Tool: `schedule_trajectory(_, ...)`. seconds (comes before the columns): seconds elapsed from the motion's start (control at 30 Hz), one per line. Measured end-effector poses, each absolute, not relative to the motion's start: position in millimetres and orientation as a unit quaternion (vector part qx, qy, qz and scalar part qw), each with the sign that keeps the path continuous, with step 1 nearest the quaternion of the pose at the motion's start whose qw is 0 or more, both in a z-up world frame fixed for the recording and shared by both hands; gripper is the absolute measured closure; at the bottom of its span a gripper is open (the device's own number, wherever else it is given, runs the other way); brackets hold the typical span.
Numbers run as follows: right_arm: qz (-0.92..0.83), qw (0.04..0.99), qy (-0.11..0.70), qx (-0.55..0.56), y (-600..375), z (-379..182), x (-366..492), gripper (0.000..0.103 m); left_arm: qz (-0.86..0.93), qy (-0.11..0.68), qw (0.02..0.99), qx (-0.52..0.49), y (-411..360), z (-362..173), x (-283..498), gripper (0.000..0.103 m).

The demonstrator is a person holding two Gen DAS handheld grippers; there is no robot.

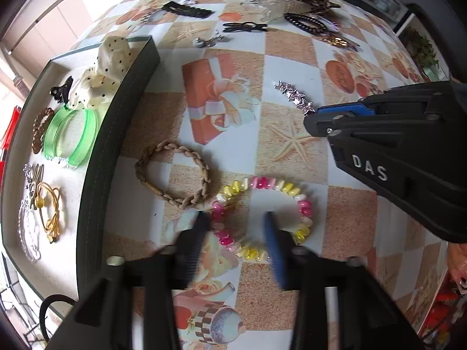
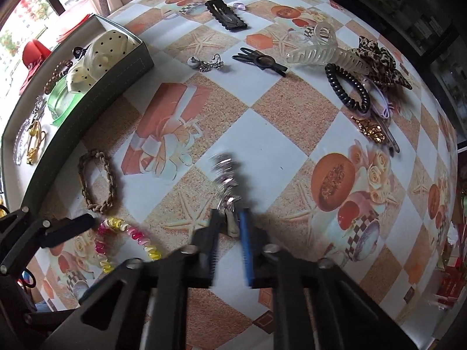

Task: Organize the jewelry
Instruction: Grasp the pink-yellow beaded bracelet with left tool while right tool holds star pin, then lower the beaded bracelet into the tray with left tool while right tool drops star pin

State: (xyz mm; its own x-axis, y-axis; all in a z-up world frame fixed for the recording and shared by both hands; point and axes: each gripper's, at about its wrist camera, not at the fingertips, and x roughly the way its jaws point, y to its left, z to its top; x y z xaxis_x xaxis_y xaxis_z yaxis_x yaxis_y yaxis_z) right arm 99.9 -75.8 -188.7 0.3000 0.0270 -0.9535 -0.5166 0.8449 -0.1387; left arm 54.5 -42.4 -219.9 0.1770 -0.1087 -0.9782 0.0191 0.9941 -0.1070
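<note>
Left tongs (image 1: 238, 227): jaws part-closed astride the near side of the pink-and-yellow spiral hair tie (image 1: 262, 218), which lies flat on the counter (image 1: 292, 58); pads blurred, contact uncertain. Right tongs (image 2: 229, 230): pinched on the near end of the silver hair clip (image 2: 226, 175) (blurred, far end angled away from the camera). Just left of the spiral tie, a braided tan bracelet (image 1: 172, 172). Beyond it, the dark tray (image 1: 116, 110) along the counter's left side holds a green bangle (image 1: 71, 135), a gold ring piece (image 1: 49, 210) and a polka-dot scrunchie (image 1: 100, 73). Far edge: black clips, a clear claw clip (image 2: 324, 49), a black coil tie (image 2: 347, 87)
</note>
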Motion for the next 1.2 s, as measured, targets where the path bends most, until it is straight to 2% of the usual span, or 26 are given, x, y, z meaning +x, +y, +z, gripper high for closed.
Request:
schedule_trajectory(0.07, 0.168, 0.780, 0.567, -0.206, -79, -188, 96, 0.092, -0.057, 0.642, 0.764, -0.044, -41, -220, 54, 0.091)
schedule_trajectory(0.27, 0.152, 0.791, 0.576, -0.136, -103, -178, 84, 0.092, -0.095, 0.636, 0.762, -0.084, -29, -210, 45, 0.091)
schedule_trajectory(0.7, 0.145, 0.798, 0.584, -0.035, -129, -151, 45, 0.092, -0.132, 0.599, 0.781, -0.114, 5, -153, 29, 0.091)
schedule_trajectory(1.2, 0.176, 0.803, 0.569, -0.022, -86, -112, 35, 0.092, -0.076, 0.565, 0.808, -0.149, 95, -116, 11, 0.091)
